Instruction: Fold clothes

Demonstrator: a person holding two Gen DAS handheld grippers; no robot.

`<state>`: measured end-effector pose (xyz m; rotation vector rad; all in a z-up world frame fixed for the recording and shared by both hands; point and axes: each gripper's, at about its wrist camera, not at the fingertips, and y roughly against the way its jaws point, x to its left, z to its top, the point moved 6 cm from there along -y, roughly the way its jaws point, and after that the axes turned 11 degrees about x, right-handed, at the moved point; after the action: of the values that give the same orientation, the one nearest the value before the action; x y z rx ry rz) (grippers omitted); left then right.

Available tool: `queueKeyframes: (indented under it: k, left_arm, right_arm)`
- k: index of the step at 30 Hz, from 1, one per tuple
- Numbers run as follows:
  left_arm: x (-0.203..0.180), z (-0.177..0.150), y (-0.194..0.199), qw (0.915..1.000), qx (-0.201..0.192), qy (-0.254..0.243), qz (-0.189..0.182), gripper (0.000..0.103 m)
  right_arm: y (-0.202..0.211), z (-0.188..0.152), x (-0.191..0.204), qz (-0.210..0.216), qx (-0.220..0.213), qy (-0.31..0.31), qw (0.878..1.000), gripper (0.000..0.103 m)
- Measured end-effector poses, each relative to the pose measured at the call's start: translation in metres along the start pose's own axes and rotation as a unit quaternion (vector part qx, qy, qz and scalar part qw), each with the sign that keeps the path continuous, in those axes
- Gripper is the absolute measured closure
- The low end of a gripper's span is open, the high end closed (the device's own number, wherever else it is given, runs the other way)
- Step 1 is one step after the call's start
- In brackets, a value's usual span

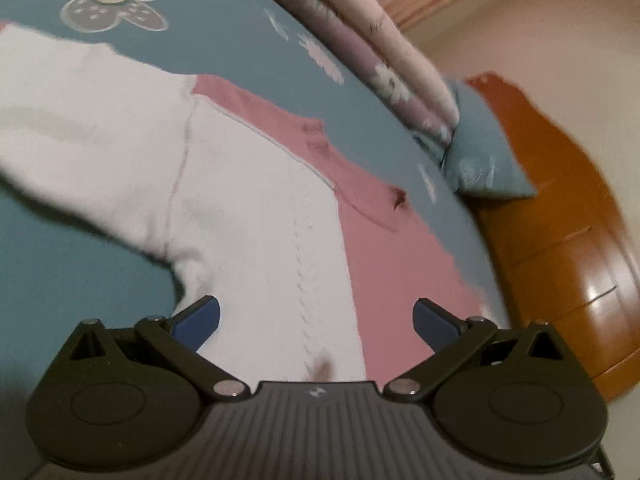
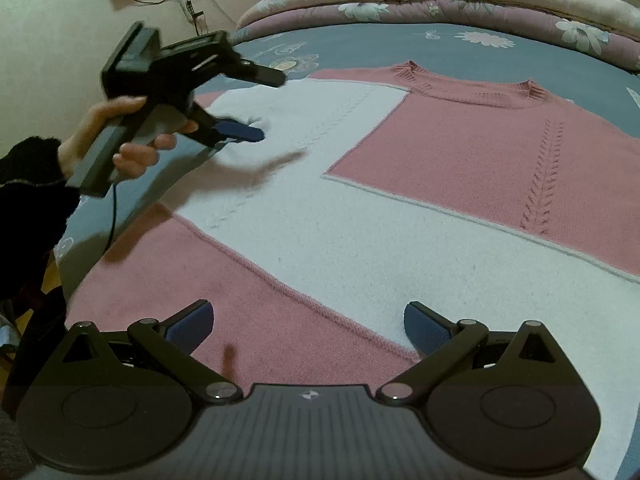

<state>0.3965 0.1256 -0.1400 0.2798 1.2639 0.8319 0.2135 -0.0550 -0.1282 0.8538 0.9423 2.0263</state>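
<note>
Pink-and-white knit sweater (image 2: pixel 400 208) lay spread flat on the bed (image 2: pixel 360 46), blue-grey sheet with a white flower print, ribbed collar toward the far side. Cable-stitch lines ran down both the pink panel and the white panel; the colour blocks met at raised seams. A rolled floral quilt (image 2: pixel 460 0) sat along the far edge of the bed, well clear of the sweater. Left gripper (image 1: pixel 318 318) was spread wide, holding nothing, poised over the white body near the armpit; right gripper (image 2: pixel 309 326) likewise wide apart and empty over the hem area where pink met white. Nothing lay between either gripper and the fabric. Right wrist view alone showed the person's hand (image 2: pixel 120 136), in a dark sleeve, holding the left tool above the white sleeve, plus a wall with cables. Left wrist view alone showed an orange wooden headboard (image 1: pixel 560 240) and a blue pillow (image 1: pixel 484 160); it was motion-blurred, so the dark marks on the collar were probably just stitching.
</note>
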Motion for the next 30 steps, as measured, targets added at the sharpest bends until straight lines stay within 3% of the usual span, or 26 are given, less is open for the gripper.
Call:
queueKeyframes:
  k: [3,6,10,12,17,24,28,30]
  left_arm:
    - [-0.005,-0.003,0.016,0.9998,-0.015,0.004,0.012,0.001]
    - [-0.001,0.008,0.056,0.9967,-0.078,0.008,0.019,0.001]
    - [0.034,0.059,0.129,0.98,-0.186,0.048,0.051,0.001]
    - [0.058,0.087,0.156,0.9706,-0.219,0.069,0.072,0.001]
    - [0.13,0.113,0.16,0.9594,-0.222,0.156,0.079,0.001]
    - [0.18,0.12,0.154,0.9493,-0.253,0.173,0.072,0.001]
    - [0.199,0.125,0.176,0.937,-0.284,0.169,0.114,0.001]
    - [0.209,0.126,0.192,0.9253,-0.289,0.181,0.167,0.001]
  right_arm:
    - [-0.001,0.001,-0.001,-0.001,0.0,-0.001,1.0,0.0]
    - [-0.001,0.001,-0.002,0.001,-0.002,-0.004,1.0,0.0]
    - [-0.003,0.002,-0.002,0.001,-0.005,-0.003,1.0,0.0]
    - [-0.004,0.003,-0.002,0.0,-0.006,-0.001,1.0,0.0]
    - [-0.007,0.004,-0.001,-0.002,-0.009,0.006,1.0,0.0]
    - [-0.008,0.003,0.002,-0.013,-0.014,0.026,0.999,0.0]
    - [-0.007,0.003,0.001,-0.011,-0.017,0.026,0.999,0.0]
    - [-0.006,0.003,0.0,-0.008,-0.018,0.026,0.999,0.0]
